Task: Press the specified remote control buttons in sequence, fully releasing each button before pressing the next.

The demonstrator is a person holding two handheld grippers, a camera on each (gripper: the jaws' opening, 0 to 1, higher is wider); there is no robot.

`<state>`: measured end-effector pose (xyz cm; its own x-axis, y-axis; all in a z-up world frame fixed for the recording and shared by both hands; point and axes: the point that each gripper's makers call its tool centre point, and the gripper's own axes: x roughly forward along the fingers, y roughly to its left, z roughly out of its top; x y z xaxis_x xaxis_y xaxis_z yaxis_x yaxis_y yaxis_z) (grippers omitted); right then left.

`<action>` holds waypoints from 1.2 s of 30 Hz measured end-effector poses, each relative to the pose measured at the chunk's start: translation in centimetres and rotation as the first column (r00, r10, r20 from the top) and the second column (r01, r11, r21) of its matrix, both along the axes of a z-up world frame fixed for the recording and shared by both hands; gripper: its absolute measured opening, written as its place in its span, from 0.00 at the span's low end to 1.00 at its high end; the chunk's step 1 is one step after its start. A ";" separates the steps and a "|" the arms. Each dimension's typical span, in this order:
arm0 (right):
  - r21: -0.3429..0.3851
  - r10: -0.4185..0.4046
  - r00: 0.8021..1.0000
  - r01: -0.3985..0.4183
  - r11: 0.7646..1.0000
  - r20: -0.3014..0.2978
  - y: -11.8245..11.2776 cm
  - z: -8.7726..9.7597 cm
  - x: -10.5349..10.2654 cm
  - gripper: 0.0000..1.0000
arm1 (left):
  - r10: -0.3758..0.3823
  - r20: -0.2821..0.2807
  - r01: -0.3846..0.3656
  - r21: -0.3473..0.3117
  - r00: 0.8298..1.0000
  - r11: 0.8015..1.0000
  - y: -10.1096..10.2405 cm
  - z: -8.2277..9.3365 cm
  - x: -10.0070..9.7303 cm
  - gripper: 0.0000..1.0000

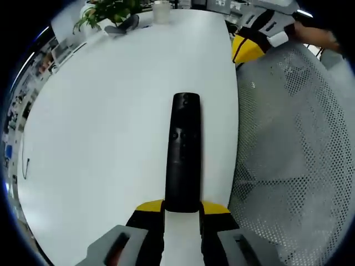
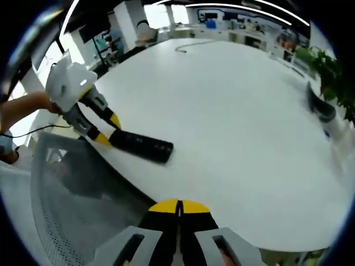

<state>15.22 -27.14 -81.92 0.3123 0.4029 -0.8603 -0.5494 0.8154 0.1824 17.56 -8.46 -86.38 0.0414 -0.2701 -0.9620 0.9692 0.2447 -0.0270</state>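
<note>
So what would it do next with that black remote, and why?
Probably bring the right gripper toward the remote to press a button. The left gripper already clamps the remote's near end on the white table, while the right one hangs shut, away from it.

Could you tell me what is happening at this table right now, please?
A person is working with two handheld tongs at a white table. The left tongs are shut on one end of a black remote control, which lies flat near the table's edge beside a mesh chair back. The right tongs are closed and empty, held off to the side away from the remote, so no button is being pressed now.
</note>
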 end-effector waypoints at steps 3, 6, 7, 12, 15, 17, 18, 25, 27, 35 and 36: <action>0.062 -0.007 1.000 0.007 0.998 -0.015 1.1 0.8 0.8 0.00 | -0.010 0.034 0.010 0.005 0.999 1.000 0.0 -0.1 -0.1 0.23; 0.062 -0.044 0.998 0.047 0.997 -0.042 2.5 0.5 2.5 0.00 | -0.005 0.037 0.005 0.006 0.999 1.000 0.0 -0.1 0.0 0.23; 0.071 -0.042 0.998 0.046 0.996 -0.049 2.8 0.5 2.6 0.00 | 0.000 0.035 0.000 0.006 0.999 1.000 0.0 -0.1 0.0 0.23; 0.099 -0.016 0.996 0.025 0.995 -0.092 6.1 -0.7 4.2 0.00 | -0.012 0.052 0.012 0.006 0.999 1.000 -0.1 -0.1 -0.1 0.23; 0.098 -0.028 0.986 0.044 0.994 -0.162 7.1 -1.2 4.7 0.00 | -0.004 0.056 0.004 -0.006 0.998 1.000 0.0 -0.1 -0.2 0.23; 0.075 -0.036 0.982 0.051 0.996 -0.188 7.0 -1.5 4.9 0.00 | -0.006 0.059 0.007 -0.013 0.998 1.000 -0.1 -0.1 -0.3 0.23; 0.069 -0.039 0.977 0.054 0.996 -0.210 7.1 -1.7 4.9 0.00 | -0.004 0.058 0.005 -0.016 0.998 1.000 -0.1 -0.1 -0.3 0.23; 0.025 -0.046 0.955 0.056 0.998 -0.293 6.8 -3.1 4.7 0.00 | -0.020 0.053 0.020 -0.002 0.998 1.000 -0.3 -0.1 -0.4 0.23; 0.035 -0.040 0.956 0.053 0.998 -0.292 6.9 -3.2 4.7 0.00 | -0.020 0.052 0.020 -0.002 0.998 1.000 -0.3 -0.1 -0.4 0.23; -0.022 -0.016 0.950 0.010 1.000 -0.312 7.1 -3.5 4.9 0.00 | -0.007 0.048 0.007 -0.004 0.999 1.000 -0.3 -0.1 -0.5 0.23; -0.026 -0.014 0.948 0.006 1.000 -0.317 7.1 -3.5 4.9 0.00 | -0.006 0.048 0.006 -0.004 0.999 1.000 -0.3 -0.1 -0.5 0.23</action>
<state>20.07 -20.05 -85.41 0.0259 0.3784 -0.9253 -0.4583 0.8271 0.3254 17.08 -8.75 -86.49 0.0857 -0.2744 -0.9578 0.9708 0.2390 0.0183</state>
